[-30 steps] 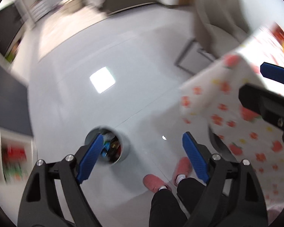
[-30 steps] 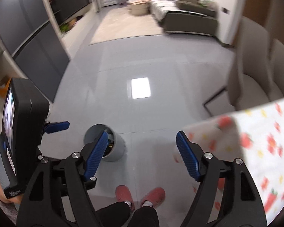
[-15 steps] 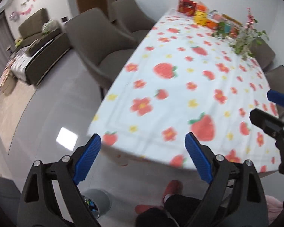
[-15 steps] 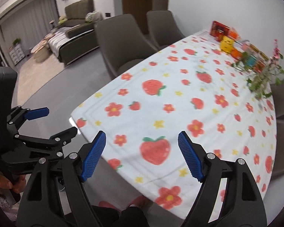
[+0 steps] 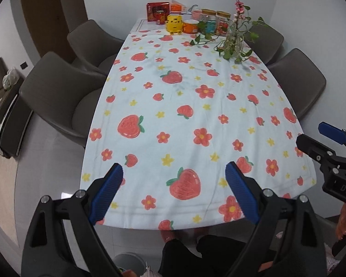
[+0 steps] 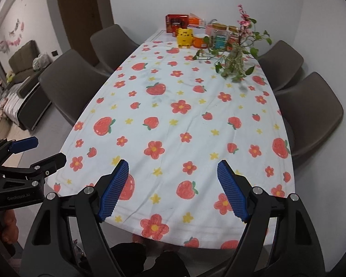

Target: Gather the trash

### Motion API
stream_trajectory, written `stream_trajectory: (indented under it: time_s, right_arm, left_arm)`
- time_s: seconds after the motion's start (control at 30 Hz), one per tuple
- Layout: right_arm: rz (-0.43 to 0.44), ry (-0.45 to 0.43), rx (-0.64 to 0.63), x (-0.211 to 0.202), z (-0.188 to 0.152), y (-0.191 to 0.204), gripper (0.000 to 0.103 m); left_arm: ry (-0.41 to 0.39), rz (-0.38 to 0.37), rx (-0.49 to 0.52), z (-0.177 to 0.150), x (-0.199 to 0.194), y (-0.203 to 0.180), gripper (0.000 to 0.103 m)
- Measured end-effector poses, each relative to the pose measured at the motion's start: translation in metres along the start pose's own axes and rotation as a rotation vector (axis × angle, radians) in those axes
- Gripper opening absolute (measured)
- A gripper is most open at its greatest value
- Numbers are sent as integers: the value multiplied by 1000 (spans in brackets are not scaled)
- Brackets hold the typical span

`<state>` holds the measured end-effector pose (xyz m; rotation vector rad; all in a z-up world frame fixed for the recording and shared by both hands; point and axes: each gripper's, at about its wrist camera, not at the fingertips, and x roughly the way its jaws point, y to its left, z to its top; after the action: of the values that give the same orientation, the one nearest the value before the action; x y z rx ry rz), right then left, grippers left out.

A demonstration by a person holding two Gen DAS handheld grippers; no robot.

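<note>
strawberry tablecloth (image 5: 184, 106) runs lengthwise away; left gripper (image 5: 174, 180), right gripper (image 6: 173, 176) both gape empty.

Jars (image 5: 215, 19) behind plant (image 5: 234, 39) — table's (image 5: 150, 214) far end.

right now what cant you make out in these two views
- Trash bin: left wrist view, only its rim shows at the bottom edge behind the left gripper; contents unreadable.
- Jars at the table's far end: both views, labels too small to read.
- Floor under the tablecloth: hidden by the cloth.
- Right gripper: open, holds nothing.
</note>
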<state>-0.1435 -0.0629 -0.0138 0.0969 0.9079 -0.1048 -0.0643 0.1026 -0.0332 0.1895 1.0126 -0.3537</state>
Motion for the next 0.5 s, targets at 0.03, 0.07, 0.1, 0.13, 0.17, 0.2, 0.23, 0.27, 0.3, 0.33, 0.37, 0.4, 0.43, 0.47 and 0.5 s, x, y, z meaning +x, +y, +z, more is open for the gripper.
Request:
stream_trajectory:
  time_s: [0.03,0.07,0.1,0.13,0.17,0.2,0.23,0.27,0.3,0.33,0.37,0.4,0.43,0.47,0.5]
  right_arm:
    - [-4,1,15,-4,1,0,76]
    - [-14,0,22,-9,3,0,77]
    - [-30,-3,27,-13,4,0,77]
    - [-47,-9,30,-17,5,2,78]
    - [-58,-15,30,-21,6,3,78]
    - [-66,-21,31,-25,7,4,78]
    - [-69,-26,34,-28,7,5,79]
    - [-69,-31,41,-31,7,6,81]
    - [-68,-34,48,-34,7,6,81]
    - [-67,-37,53,-36,6,7,81]
    - [-68,-38,57,-38,5,7,81]
    - [-68,-39,59,-39,5,8,81]
    - [-69,-38,61,-40,4,8,81]
    - [-69,-37,62,-40,4,8,81]
    - [-69,-36,64,-40,4,8,81]
  left_arm:
    - [-6,-4,24,4,-5,-2,90]
    - [-9,-6,40,6,-8,-3,90]
    - [-9,-7,55,9,-11,-4,90]
    - [-7,-11,70,11,-13,-4,90]
    - [-7,-17,78,13,-15,-4,90]
    - [-8,-26,83,14,-17,-4,90]
    - [-11,-32,88,15,-19,-3,90]
    - [-14,-36,91,17,-20,-3,90]
    - [-15,-38,92,17,-21,-3,90]
    - [-14,-41,94,18,-22,-2,90]
    - [-15,-46,94,18,-23,-1,90]
    - [-16,-47,94,18,-24,0,90]
    - [-19,-44,95,18,-25,0,90]
    - [-22,-40,96,19,-27,0,90]
    - [-24,-38,94,19,-28,0,90]
